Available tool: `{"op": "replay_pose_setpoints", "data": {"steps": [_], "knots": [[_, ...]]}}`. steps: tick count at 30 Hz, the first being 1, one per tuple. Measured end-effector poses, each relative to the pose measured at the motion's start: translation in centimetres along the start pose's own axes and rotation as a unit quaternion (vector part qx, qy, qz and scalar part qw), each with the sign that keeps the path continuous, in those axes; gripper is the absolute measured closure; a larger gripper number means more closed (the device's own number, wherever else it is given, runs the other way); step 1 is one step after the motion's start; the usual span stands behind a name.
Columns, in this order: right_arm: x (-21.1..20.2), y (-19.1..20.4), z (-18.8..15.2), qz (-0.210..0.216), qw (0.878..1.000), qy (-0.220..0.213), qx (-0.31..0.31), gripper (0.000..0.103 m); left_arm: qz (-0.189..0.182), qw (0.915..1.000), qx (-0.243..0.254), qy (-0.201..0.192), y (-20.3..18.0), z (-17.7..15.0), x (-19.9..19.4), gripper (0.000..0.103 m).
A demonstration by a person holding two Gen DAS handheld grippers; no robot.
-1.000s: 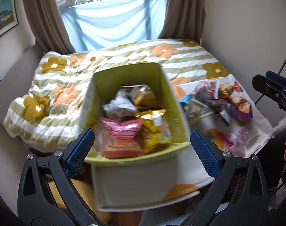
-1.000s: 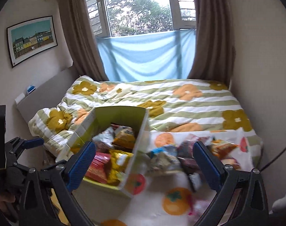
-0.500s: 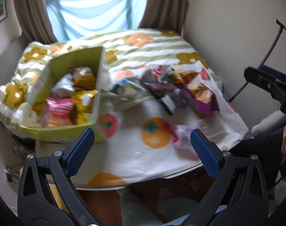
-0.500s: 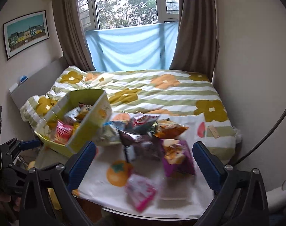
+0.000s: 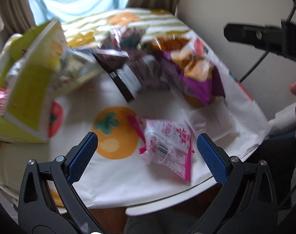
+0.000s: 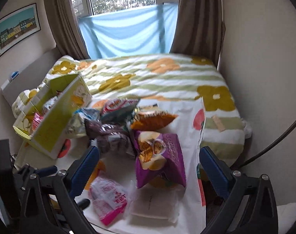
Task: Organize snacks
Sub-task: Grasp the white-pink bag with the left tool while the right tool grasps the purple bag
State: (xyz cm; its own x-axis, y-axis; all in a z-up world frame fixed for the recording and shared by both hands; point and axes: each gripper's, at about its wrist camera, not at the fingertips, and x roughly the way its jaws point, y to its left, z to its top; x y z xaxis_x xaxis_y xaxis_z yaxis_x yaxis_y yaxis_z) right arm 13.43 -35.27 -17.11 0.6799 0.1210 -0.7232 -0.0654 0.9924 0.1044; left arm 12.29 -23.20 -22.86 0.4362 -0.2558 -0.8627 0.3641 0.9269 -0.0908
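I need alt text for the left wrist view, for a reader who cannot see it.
The open left gripper hovers above a pink snack packet on a fruit-print tablecloth. Behind it lie a purple snack bag and darker packets, blurred; a green box holding snacks stands at left.

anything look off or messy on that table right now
Yes. Loose snack packets lie in a jumbled heap on the fruit-print tablecloth beside the green cardboard box: a purple bag, an orange bag, and a pink packet apart, near the table's front edge.
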Motion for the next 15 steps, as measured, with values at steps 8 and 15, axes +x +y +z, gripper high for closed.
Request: {"op": "replay_pose_setpoints", "data": {"steps": [8, 15], "knots": [[5.7, -1.3, -1.2, 0.001, 0.999, 0.040, -0.011, 0.001, -0.021, 0.9986, 0.024, 0.041, -1.5, -0.9, 5.1, 0.002], [8.8, -1.4, -1.4, 0.003, 0.998, 0.064, -0.024, 0.001, -0.006, 0.9952, 0.063, 0.074, -2.9, -1.5, 8.0, 0.002]]}}
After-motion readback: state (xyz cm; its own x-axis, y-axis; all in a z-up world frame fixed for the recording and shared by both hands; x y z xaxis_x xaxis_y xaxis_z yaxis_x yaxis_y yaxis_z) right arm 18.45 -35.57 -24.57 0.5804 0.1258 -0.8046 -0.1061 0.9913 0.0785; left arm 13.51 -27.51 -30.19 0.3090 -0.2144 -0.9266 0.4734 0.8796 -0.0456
